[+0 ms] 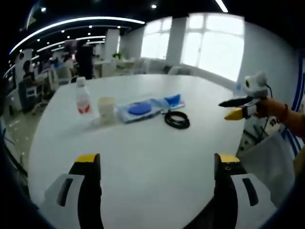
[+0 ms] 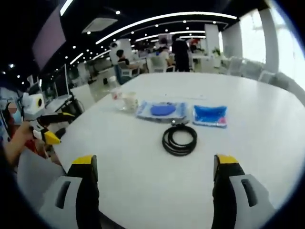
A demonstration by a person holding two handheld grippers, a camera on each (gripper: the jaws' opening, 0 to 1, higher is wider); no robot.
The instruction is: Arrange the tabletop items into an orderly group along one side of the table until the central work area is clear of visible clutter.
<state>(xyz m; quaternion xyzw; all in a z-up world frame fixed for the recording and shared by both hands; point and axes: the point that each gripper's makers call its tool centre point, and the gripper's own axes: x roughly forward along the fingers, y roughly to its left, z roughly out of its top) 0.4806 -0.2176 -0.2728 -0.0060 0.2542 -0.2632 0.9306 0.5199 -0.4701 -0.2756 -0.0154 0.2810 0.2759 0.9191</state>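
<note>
- Inspecting both views, we find the left gripper point(image 1: 157, 164) and the right gripper point(image 2: 155, 167) each with jaws spread wide and nothing between them, poised above bare white table point(image 1: 157, 143) at the near edge.
- In the left gripper view we also see the right gripper off the table's right edge, held by a hand point(image 1: 271, 107), its jaws slightly parted and empty.
- We note the items lying in a loose row toward the far middle of the table: a clear bottle point(image 1: 82, 98) with a red label, a pale cup point(image 1: 106, 109) just beside it, a flat pouch with a blue disc point(image 1: 139, 109), a smaller blue pack point(image 2: 209, 115) next to that, and a black coiled cable point(image 2: 179, 139) nearest the grippers.
- We judge the cable light and limp; gripping across the bundled strands at one side of the ring should lift it whole, though loops may sag or spring apart.
- We judge the two pouches soft, thin and slick; they lie flat, so an edge or corner pinch looks like the workable hold, with sliding along the tabletop as an alternative.
- We judge the bottle upright, light and easily tipped; a grip around the body at mid-height seems safest. Its fill level we cannot tell.
- We judge the cup light and crushable; gentle closure across the wall is called for. Its contents we cannot tell.
</note>
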